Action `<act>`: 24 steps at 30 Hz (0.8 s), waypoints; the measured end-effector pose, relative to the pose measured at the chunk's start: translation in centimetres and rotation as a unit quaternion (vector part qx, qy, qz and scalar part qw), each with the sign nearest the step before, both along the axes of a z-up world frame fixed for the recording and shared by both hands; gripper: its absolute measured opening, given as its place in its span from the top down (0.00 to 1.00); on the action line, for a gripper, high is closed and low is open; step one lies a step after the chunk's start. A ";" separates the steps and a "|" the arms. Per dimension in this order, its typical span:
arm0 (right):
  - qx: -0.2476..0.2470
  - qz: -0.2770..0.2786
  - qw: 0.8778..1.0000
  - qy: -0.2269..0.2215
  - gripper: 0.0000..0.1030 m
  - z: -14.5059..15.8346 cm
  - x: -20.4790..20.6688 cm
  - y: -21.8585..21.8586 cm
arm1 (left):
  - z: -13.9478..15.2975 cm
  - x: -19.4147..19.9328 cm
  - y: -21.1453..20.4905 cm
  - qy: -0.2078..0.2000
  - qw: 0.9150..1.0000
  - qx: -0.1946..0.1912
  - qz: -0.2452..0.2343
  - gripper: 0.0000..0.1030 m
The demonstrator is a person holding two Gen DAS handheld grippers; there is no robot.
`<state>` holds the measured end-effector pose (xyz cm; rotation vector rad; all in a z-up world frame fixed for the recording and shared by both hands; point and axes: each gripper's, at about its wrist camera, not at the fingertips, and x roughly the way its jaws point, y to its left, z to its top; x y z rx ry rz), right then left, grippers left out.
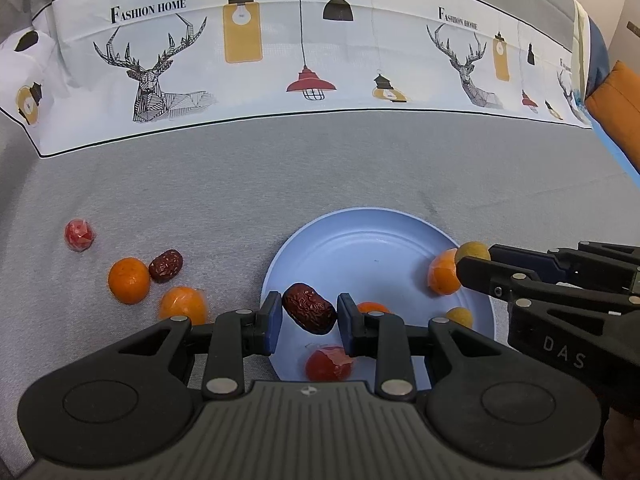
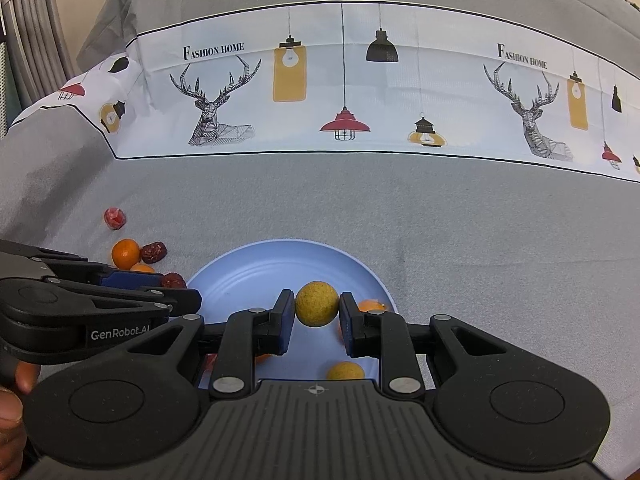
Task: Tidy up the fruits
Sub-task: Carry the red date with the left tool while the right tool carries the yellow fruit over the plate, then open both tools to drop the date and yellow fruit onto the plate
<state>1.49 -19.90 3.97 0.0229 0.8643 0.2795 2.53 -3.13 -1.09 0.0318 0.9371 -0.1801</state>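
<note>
The left gripper (image 1: 308, 322) holds a red date (image 1: 309, 313) between its blue pads (image 1: 273, 322), closed on both ends of it. The date hangs over the near part of the blue plate (image 1: 372, 236), so I judge it is brought here to be dropped with the fruits already collected. Just below this gripper a red wrapped fruit (image 1: 328, 364) lies on the plate, and an orange (image 1: 372, 306) shows behind its right finger.

The right gripper (image 2: 316, 316) is clenched on a yellow ball fruit (image 2: 317, 303), also above the plate (image 2: 256, 264). Its pads press the fruit from left and right at the widest part, which probably keeps a round thing from slipping. Below it, close to the camera, a second yellow fruit (image 2: 345, 370) rests on the plate.

To the left of the left gripper, still on the grey cloth (image 1: 240, 184), remain an orange (image 1: 129, 281), a wrapped orange (image 1: 183, 304), another date (image 1: 165, 265) and, farther away, a red wrapped fruit (image 1: 79, 234). They lie near each other but outside the plate, so the task seems around the middle.

Both grippers are near each other over the plate; to open one after the other could avoid a knock.
</note>
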 end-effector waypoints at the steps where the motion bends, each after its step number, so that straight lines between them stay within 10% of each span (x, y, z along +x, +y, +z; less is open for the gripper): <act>1: 0.000 0.000 1.000 0.000 0.75 0.0 0.0 0.0 | 0.0 0.0 0.0 0.000 1.000 0.000 0.000 0.68; 24: -0.001 0.001 1.000 0.000 0.75 0.0 0.0 0.1 | 0.0 -0.1 -0.3 0.001 1.000 -0.002 -0.007 0.68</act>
